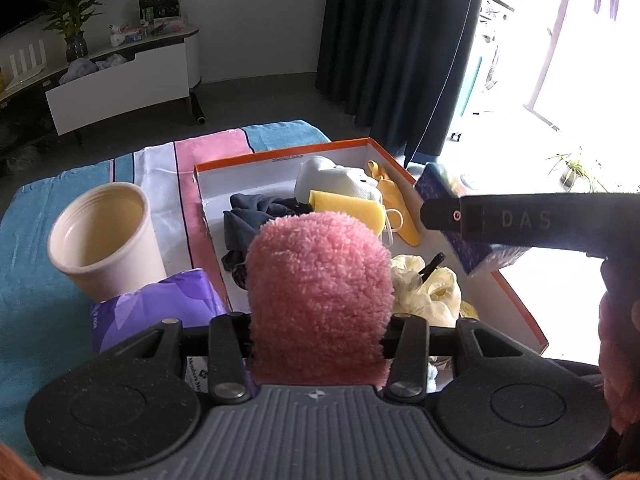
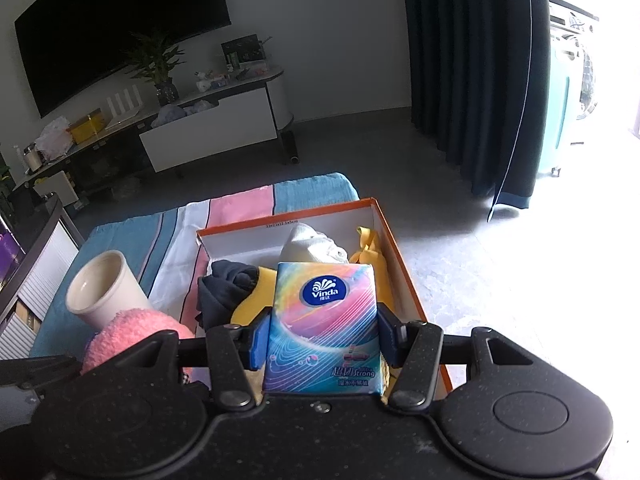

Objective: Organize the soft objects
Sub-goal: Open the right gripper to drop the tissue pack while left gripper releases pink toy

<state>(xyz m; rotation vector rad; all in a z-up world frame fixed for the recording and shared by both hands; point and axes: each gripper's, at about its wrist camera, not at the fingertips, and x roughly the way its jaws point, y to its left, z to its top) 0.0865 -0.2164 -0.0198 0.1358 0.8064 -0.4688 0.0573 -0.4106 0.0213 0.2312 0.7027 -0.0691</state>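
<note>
My left gripper [image 1: 318, 344] is shut on a fluffy pink cloth [image 1: 318, 292], held above the near end of an orange-rimmed white box [image 1: 280, 152]. The pink cloth also shows in the right wrist view [image 2: 132, 332]. My right gripper [image 2: 322, 344] is shut on a Vinda tissue pack [image 2: 324, 320], held over the box's right side [image 2: 396, 256]; the pack shows in the left wrist view [image 1: 460, 220]. The box holds a dark cloth [image 1: 248, 216], a yellow sponge [image 1: 348, 208], a white knitted item [image 1: 332, 180], a yellow strap [image 1: 392, 196] and pale plastic bags [image 1: 428, 292].
A cream cup [image 1: 104, 240] stands left of the box on a striped blue, pink and white cloth [image 1: 168, 160]. A purple tissue pack [image 1: 160, 312] lies near my left gripper. A TV stand [image 1: 120, 76] and dark curtain [image 1: 392, 48] are beyond.
</note>
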